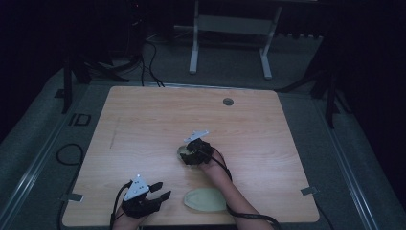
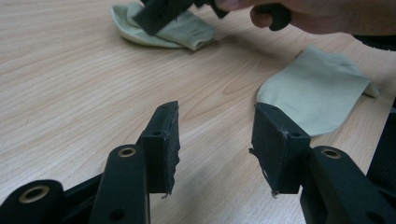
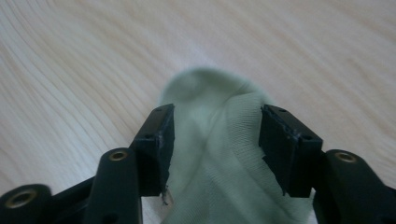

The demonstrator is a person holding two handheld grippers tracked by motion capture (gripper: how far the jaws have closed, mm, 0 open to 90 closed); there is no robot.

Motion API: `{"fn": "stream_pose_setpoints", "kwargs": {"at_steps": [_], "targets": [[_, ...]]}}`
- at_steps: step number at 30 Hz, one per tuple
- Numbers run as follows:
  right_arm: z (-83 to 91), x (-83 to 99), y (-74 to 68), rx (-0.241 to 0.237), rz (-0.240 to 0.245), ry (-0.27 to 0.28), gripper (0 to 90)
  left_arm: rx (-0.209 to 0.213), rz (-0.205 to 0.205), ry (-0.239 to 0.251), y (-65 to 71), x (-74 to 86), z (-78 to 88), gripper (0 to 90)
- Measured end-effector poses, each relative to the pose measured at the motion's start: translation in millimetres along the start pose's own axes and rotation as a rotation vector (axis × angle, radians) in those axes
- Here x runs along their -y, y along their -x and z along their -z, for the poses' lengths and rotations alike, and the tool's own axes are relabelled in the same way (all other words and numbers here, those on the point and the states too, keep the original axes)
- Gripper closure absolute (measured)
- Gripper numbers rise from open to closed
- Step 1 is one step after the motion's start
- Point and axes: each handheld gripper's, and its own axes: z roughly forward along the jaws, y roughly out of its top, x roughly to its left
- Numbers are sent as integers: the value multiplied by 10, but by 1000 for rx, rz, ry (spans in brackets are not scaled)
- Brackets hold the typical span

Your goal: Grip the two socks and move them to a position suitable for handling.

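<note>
Two pale green socks lie on the wooden table (image 1: 143, 120). One sock (image 1: 206, 200) lies flat near the front edge, and it is the nearer sock (image 2: 317, 93) in the left gripper view. The other sock (image 1: 182, 151) is bunched at mid-table. My right gripper (image 1: 192, 156) points down over it, and its black body (image 2: 159, 14) covers part of the far sock (image 2: 187, 32). In the right gripper view the sock (image 3: 219, 182) lies between the jaws of my right gripper (image 3: 215, 140), which stand apart. My left gripper (image 1: 163, 189) (image 2: 215, 140) hovers at the front left, open, with bare wood between its jaws.
A round cable hole (image 1: 228, 101) sits near the table's far edge. Behind the table stand the white legs of another desk (image 1: 194, 48). Black cables (image 1: 69, 154) lie on the grey floor to the left. Bare wood stretches across the table's left and far halves.
</note>
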Motion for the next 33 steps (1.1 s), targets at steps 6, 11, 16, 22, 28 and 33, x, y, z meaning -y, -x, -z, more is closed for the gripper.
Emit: {"fn": "stream_pose_setpoints", "kwargs": {"at_steps": [6, 11, 16, 22, 28, 33], "targets": [[-21, 59, -56, 71, 67, 9, 621, -13, 1, 6, -4, -6, -3, 505], [-16, 73, -70, 129, 114, 6, 783, -12, 1, 16, 2, -17, -4, 468], [64, 47, -48, 114, 120, -2, 821, 0, -6, 19, 26, -20, -7, 468], [406, 38, 16, 70, 130, 50, 822, -4, -6, 9, 30, -19, -24, 469], [837, 153, 42, 53, 176, 91, 822, -9, -2, 6, 29, -23, -30, 468], [1086, 375, 67, 43, 195, 93, 821, -8, 1, 1, 49, -21, -49, 469]]}}
